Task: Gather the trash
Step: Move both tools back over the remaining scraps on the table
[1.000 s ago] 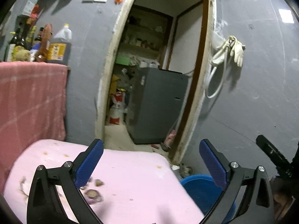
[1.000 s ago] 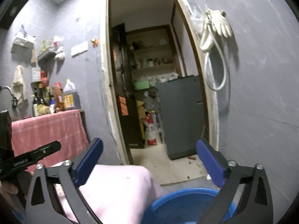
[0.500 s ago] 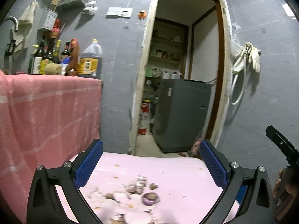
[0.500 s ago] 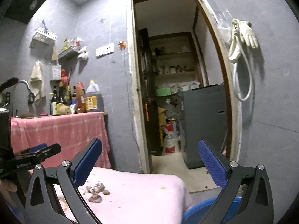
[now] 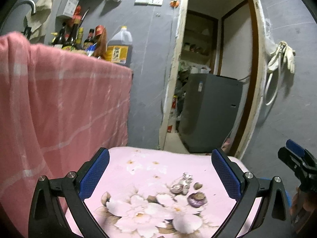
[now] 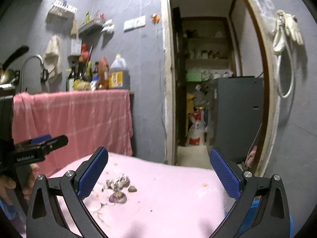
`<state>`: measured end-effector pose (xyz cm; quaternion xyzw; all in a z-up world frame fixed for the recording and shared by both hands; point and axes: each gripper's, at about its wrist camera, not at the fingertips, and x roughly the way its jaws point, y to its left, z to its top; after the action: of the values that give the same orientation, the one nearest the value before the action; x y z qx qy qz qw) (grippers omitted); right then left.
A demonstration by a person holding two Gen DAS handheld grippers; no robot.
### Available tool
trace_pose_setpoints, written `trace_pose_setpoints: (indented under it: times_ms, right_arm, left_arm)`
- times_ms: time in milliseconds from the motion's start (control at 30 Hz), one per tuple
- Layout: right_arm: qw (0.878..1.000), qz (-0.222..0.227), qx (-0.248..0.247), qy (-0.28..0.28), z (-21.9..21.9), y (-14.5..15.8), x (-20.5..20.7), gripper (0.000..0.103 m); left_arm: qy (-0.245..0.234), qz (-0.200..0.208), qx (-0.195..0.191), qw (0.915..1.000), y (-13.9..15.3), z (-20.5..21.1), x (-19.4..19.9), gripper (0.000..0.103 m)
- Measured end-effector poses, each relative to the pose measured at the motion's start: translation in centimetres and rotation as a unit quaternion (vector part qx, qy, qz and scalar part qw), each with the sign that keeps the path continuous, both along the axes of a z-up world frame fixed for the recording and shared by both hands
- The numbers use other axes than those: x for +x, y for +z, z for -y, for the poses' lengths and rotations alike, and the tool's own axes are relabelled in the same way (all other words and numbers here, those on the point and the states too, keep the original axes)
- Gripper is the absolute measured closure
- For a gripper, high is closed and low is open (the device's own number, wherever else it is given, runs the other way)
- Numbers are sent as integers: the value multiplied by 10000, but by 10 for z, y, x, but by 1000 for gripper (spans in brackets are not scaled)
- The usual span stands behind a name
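grey walls | open doorway | pink-draped counter | dim light

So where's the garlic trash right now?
The garlic scraps lie on the pink floral cloth, toward its right in the left wrist view, ahead of both open grippers.

Left gripper and right gripper: jaws spread wide.

Garlic scraps are lying on the table; counter standing left of it, doorway behind it.
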<state>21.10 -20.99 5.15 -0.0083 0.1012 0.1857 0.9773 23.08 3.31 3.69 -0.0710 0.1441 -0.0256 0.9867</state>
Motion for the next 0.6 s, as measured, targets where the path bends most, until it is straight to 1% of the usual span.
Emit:
trace_pose_setpoints:
  times_ms: [300, 533, 600]
  right_arm:
    - [9970, -710, -215, 209, -20, -26, 24, 0]
    - [9899, -1295, -408, 396, -35, -46, 42, 0]
    - [9875, -1415, -504, 474, -40, -51, 45, 2]
  left_arm:
    - [135, -490, -188, 9985, -21, -26, 22, 2]
    - [177, -875, -250, 9957, -36, -40, 36, 2]
    - [184, -1008, -234, 9945, -41, -43, 39, 2]
